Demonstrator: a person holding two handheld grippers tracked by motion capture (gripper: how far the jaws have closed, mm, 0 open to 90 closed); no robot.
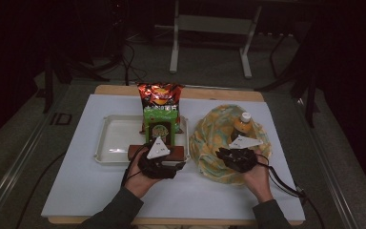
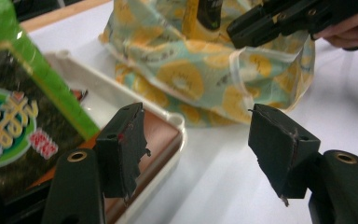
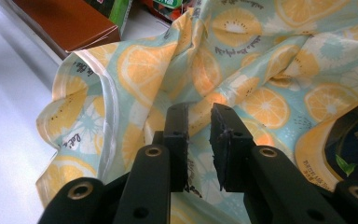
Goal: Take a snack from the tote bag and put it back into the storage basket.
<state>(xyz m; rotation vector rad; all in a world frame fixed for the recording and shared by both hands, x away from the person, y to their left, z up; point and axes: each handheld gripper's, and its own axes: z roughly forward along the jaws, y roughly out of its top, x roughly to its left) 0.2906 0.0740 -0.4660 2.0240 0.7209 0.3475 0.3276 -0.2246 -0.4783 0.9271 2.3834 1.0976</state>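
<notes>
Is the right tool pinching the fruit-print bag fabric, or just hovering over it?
Cannot tell. In the right gripper view the right tool has its jaws nearly closed above the fruit-print bag, with a narrow gap between them; no fabric plainly sits between them.

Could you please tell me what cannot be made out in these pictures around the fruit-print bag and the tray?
- Bottle: lower body hidden by the fruit-print bag, high view.
- Right gripper: whether its near-closed jaws pinch cloth is unclear, right gripper view.
- Brown box: partly covered by the left gripper, high view.
- Green packet: cut off by the left edge, left gripper view.
</notes>
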